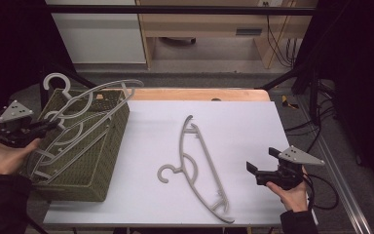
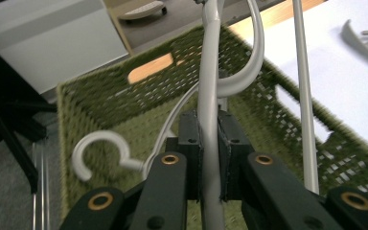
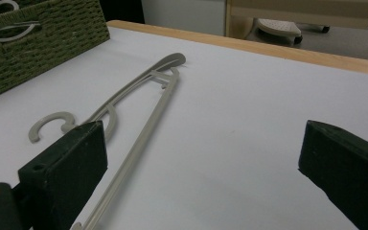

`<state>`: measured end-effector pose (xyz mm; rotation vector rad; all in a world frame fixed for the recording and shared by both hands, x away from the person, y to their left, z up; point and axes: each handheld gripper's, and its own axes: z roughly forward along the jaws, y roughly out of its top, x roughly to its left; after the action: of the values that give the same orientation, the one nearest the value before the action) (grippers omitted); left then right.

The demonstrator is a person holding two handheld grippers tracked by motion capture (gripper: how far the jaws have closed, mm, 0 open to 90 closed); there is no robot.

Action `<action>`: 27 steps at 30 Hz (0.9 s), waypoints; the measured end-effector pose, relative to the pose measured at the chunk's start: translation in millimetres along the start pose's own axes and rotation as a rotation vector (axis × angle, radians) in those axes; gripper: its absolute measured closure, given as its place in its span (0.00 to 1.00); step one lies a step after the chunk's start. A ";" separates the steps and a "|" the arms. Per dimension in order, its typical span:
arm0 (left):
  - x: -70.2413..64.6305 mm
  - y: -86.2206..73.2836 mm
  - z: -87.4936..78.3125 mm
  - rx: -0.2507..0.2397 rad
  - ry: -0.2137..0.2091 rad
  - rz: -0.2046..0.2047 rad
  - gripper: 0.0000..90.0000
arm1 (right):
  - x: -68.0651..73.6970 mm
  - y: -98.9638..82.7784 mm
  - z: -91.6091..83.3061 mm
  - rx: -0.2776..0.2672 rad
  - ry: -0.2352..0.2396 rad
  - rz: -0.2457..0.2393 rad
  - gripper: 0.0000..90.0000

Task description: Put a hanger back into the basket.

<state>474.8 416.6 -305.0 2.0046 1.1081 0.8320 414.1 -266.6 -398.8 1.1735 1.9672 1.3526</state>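
Jaws of the left gripper (image 2: 210,158) are clenched on the bar of a pale grey plastic clothes hanger (image 2: 211,86), holding it over the green woven storage basket (image 1: 108,161) at the left of the white surface (image 1: 243,126); the right gripper (image 1: 258,168) waits with its jaws spread wide and nothing between them, low over the surface near its right edge. By my reading the work is partway through: more than one hanger already sits in or over the basket, the gripped one is not yet let go, and a second grey hanger (image 1: 195,168) lies flat mid-surface to be collected. From the high view come the overall layout and both hands. Close up, the left gripper view adds the pads pressing the bar, plus a white hook (image 2: 98,153) down inside the basket. Low along the surface, the right gripper view catches the lying hanger (image 3: 139,124) stretching ahead of its left jaw, untouched.
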 end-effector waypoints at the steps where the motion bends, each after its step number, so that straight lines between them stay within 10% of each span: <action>1: 3.1 -2.8 -0.6 0.006 0.003 -0.005 0.92 | -0.1 0.0 0.0 0.001 -0.001 0.001 0.03; 27: 36.2 -33.9 0.8 0.079 0.081 -0.034 0.92 | -0.6 -1.1 1.6 0.014 -0.006 0.001 0.03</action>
<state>476.1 461.7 -325.6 2.0261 1.2354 0.8711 415.2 -266.5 -400.5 1.1836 1.9750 1.3365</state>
